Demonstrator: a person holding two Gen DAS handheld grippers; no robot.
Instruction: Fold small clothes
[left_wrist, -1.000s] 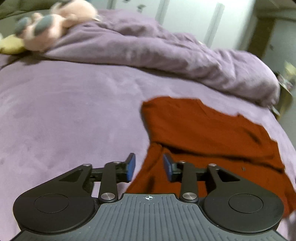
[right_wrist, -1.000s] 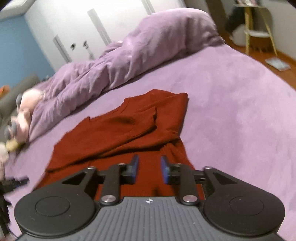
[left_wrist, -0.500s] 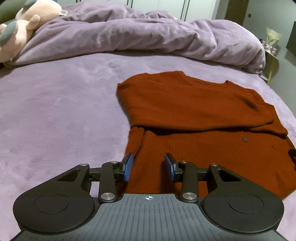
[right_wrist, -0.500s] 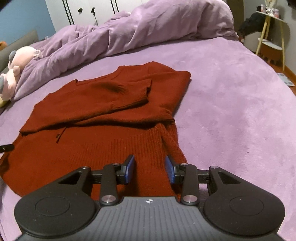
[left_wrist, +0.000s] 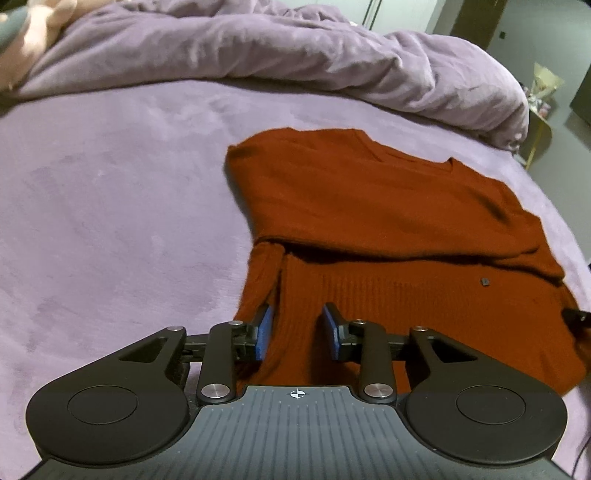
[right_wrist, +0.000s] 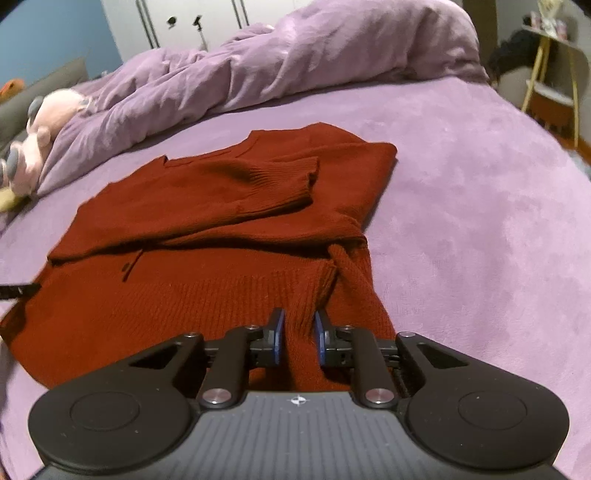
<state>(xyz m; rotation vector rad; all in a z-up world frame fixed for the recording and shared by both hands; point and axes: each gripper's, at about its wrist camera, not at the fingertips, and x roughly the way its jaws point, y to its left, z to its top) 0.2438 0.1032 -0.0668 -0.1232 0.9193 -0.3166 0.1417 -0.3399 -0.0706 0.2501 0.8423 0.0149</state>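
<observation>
Both grippers sit lower and closer on the sweater's hem than a second ago. Purple bed (left_wrist: 110, 221), rumpled duvet (left_wrist: 295, 51) far ahead. Red sweater (left_wrist: 369, 206) flat before me, sleeves folded across. Left gripper (left_wrist: 297, 325) closing, hem between jaws, pads apart. Right gripper (right_wrist: 298, 334) closing, pads pinching hem ridge.

- sweater (left_wrist: 388, 221): rust-red knit cloth, matt, ribbed at hem and cuff.
- bed cover (left_wrist: 110, 221): lilac cloth, short velvety nap, matt.
- duvet (left_wrist: 295, 55), at 12 o'clock: lilac cloth, soft, crumpled.
- left gripper (left_wrist: 297, 332), right gripper (right_wrist: 298, 339): matt black plastic, bright metal pivot pins, blue pads.
- plush toy (right_wrist: 40, 125), at 10 o'clock: pink fuzzy cloth.
</observation>
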